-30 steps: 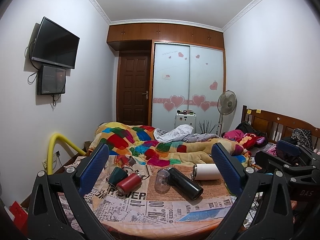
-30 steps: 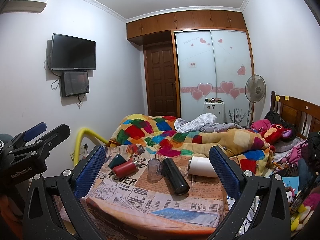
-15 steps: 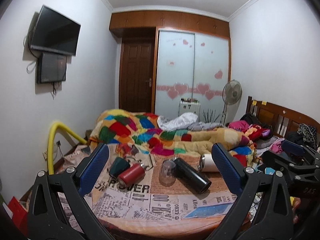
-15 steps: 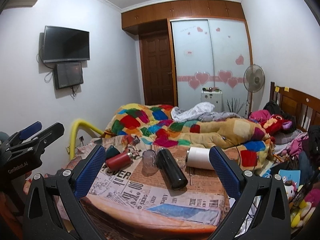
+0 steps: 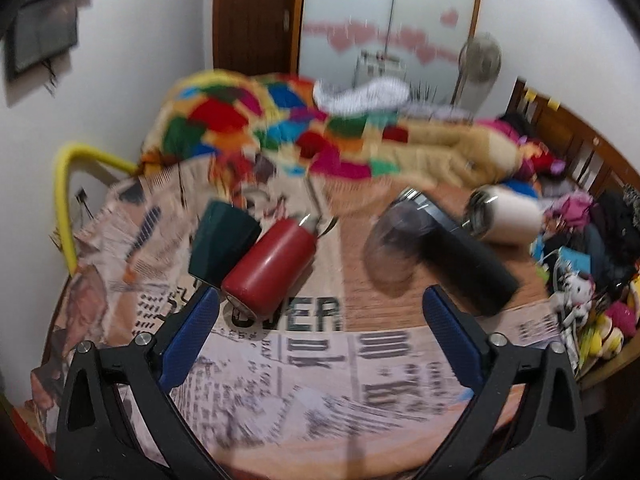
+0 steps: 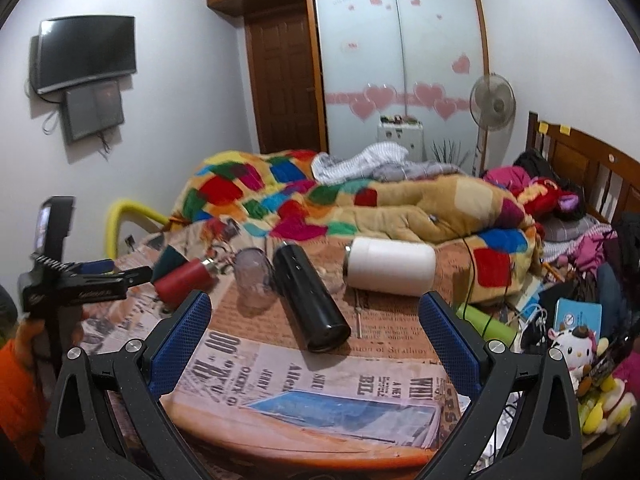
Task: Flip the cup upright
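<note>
The left gripper (image 5: pixel 320 328) stands spread wide with nothing between its blue pads (image 5: pixel 188 340), hovering low over the newspaper-covered table (image 5: pixel 280 384); the red bottle (image 5: pixel 272 268) lies on its side at about 11 o'clock from the gap, its base just beside the left pad, though whether they touch I cannot tell (the view is blurred); a dark green cup (image 5: pixel 222 244) lies tipped against the bottle's 10 o'clock side, and a clear cup (image 5: pixel 390 252) sits at 1 o'clock, touching the black flask (image 5: pixel 464 264), with a white flask (image 5: pixel 506 220) further off at 2 o'clock. The right gripper (image 6: pixel 316 336) is equally wide and empty, with the black flask (image 6: pixel 310 296) at 12 o'clock and the white flask (image 6: pixel 390 266) at 1 o'clock. The step in hand looks like the approach; which cup is meant is unclear, but the green one is nearest the left gripper. To do it well, I would bring the pads across the cup's wall near its middle, squarely, avoiding the red bottle that crowds it, close firmly, then lift clear before rotating, so the rim does not drag the loose newspaper.
</note>
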`<state>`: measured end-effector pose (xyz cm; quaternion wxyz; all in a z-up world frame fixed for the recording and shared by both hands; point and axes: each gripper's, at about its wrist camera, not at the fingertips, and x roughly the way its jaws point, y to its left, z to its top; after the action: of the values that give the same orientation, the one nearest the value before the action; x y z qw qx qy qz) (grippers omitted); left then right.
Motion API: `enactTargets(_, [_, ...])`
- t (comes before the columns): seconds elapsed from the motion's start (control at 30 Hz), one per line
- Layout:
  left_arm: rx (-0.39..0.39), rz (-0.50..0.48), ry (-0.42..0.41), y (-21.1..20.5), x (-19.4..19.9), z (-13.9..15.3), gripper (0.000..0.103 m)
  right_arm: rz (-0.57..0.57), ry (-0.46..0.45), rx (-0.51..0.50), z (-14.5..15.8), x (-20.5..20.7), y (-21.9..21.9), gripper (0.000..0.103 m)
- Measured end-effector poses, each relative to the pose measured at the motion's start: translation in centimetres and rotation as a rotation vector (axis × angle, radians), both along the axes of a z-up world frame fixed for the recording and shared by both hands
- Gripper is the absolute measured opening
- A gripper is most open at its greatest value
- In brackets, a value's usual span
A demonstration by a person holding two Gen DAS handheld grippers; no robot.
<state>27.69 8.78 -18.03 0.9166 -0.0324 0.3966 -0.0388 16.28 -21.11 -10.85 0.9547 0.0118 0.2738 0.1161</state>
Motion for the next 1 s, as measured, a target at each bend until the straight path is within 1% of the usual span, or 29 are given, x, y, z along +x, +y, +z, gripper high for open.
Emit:
enactTargets(0.03, [0.001, -0.01, 0.024, 0.4, 1.1, -0.8, 0.092, -0.004, 0.013, -0.001, -0.4, 0.5, 0.0, 0.103])
enactTargets(0.1, [0.009, -0.029, 0.081, 1.2, 3.5, -2.5, 0.087, -0.011, 0.036, -0.004, -1.0, 1.4, 0.0, 0.103])
enactTargets(0.2, [0.001, -0.064, 0.116, 1.8, 5.4, -3.8, 0.087, -0.018, 0.062, -0.009, -1.9, 2.4, 0.2, 0.103])
enactTargets(0.3, [0.014, -0.085, 0.163, 2.1, 7.2, -5.0, 0.081, -0.018, 0.084, -0.011, -2.5, 3.2, 0.4, 0.103])
enactTargets(0.43, [0.046, -0.128, 0.206, 1.6, 8.7, -5.7, 0.081, -0.011, 0.099, -0.013, -3.2, 4.2, 0.9, 0.103])
enactTargets(0.47, [0.052, -0.145, 0.228, 1.4, 9.1, -6.1, 0.081, -0.009, 0.103, -0.014, -3.3, 4.3, 1.0, 0.103])
enactTargets(0.53, [0.098, -0.145, 0.243, 1.1, 9.5, -6.5, 0.081, -0.005, 0.107, -0.013, -3.5, 4.5, 1.1, 0.103])
enactTargets(0.6, [0.113, -0.148, 0.267, 1.0, 10.1, -6.9, 0.081, 0.001, 0.111, -0.012, -3.7, 4.7, 1.2, 0.103])
enactTargets(0.7, [0.07, -0.169, 0.333, 1.0, 11.0, -7.8, 0.081, 0.007, 0.114, -0.019, -4.0, 4.8, 1.6, 0.103])
enactTargets(0.8, [0.049, -0.188, 0.377, 0.4, 11.5, -8.8, 0.074, 0.011, 0.12, -0.025, -4.3, 4.8, 1.8, 0.103])
enactTargets(0.87, [0.037, -0.189, 0.387, -0.2, 11.5, -9.5, 0.074, 0.011, 0.124, -0.025, -4.3, 4.8, 1.7, 0.103])
enactTargets(0.97, [0.058, -0.185, 0.392, -0.9, 11.3, -10.5, 0.073, 0.011, 0.128, -0.027, -4.3, 4.8, 1.7, 0.103])
enactTargets(1.0, [0.06, -0.182, 0.389, -1.1, 11.2, -10.8, 0.067, 0.011, 0.128, -0.028, -4.3, 4.8, 1.7, 0.103])
